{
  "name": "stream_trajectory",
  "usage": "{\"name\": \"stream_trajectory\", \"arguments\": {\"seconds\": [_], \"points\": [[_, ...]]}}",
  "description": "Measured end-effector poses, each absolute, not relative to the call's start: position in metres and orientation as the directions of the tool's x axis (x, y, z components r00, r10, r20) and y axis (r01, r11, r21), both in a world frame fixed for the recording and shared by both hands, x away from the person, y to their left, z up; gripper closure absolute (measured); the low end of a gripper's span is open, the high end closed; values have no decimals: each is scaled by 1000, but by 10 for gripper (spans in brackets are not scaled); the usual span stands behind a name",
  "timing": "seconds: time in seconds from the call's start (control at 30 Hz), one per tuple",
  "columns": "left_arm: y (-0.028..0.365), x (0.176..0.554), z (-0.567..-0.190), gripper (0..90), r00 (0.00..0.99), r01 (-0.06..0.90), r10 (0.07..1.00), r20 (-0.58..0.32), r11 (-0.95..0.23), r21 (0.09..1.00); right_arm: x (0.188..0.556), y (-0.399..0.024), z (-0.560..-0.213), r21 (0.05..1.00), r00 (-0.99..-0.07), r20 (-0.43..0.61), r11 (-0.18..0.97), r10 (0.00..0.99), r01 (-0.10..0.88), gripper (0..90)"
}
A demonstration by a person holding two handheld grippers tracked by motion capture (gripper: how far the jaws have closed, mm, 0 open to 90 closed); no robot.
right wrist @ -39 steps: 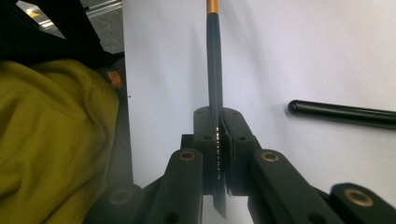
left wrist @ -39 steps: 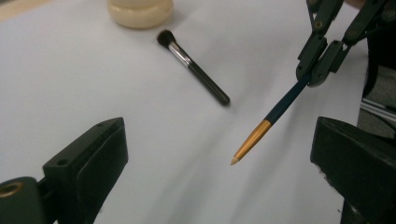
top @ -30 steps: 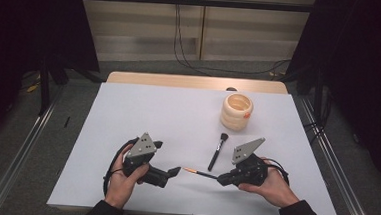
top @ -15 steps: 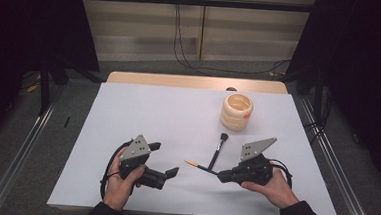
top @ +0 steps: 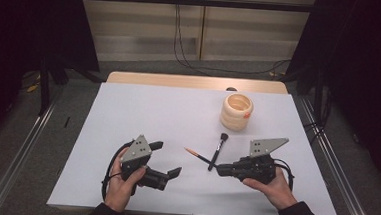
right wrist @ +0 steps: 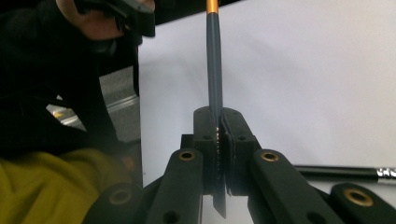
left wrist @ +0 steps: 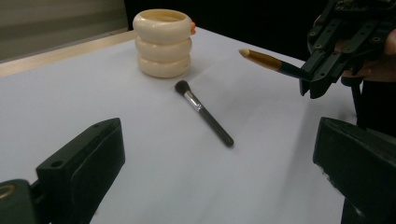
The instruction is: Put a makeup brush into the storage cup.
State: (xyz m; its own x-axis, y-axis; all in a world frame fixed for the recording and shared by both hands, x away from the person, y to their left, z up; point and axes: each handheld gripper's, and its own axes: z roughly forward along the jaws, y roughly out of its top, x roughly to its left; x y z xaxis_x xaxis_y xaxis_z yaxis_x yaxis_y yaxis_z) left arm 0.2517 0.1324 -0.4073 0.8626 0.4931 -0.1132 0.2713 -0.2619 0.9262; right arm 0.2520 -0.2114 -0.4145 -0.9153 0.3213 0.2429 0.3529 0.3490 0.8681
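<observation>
Right gripper (top: 220, 170), its matte black jaws pressed together, is pinching a slim dark pencil-like stick (left wrist: 273, 62) with a tapered gold tip, holding it clear of the white table (top: 178, 117) beside the makeup brush (top: 218, 150). That round-headed, black-handled brush is lying flat just below the ribbed cream holder (top: 237, 111). Left gripper (top: 167, 161) is resting low, jaws spread wide and empty.

Two brushes (top: 219, 151) (top: 198, 155), one ringed holder (top: 237, 111)
</observation>
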Motion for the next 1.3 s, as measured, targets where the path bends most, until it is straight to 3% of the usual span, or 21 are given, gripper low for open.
{"name": "stream_trajectory", "arguments": {"seconds": [0.47, 0.93, 1.13, 1.3], "points": [[120, 247, -404, 15, 867, 253, 488, -103, -251, 934, 249, -204, -409, 919, -918, 256, 217, 303, 328, 856], [102, 252, -393, 53, 877, 259, 458, -144, -201, 945, 249, -205, -409, 924, -914, 246, 207, 322, 321, 856], [89, 249, -385, 130, 887, 227, 446, -116, -205, 952, 249, -205, -409, 924, -913, 238, 212, 330, 318, 856], [87, 253, -383, 258, 880, 263, 445, -168, -161, 951, 249, -204, -409, 924, -912, 235, 216, 336, 317, 856]]}}
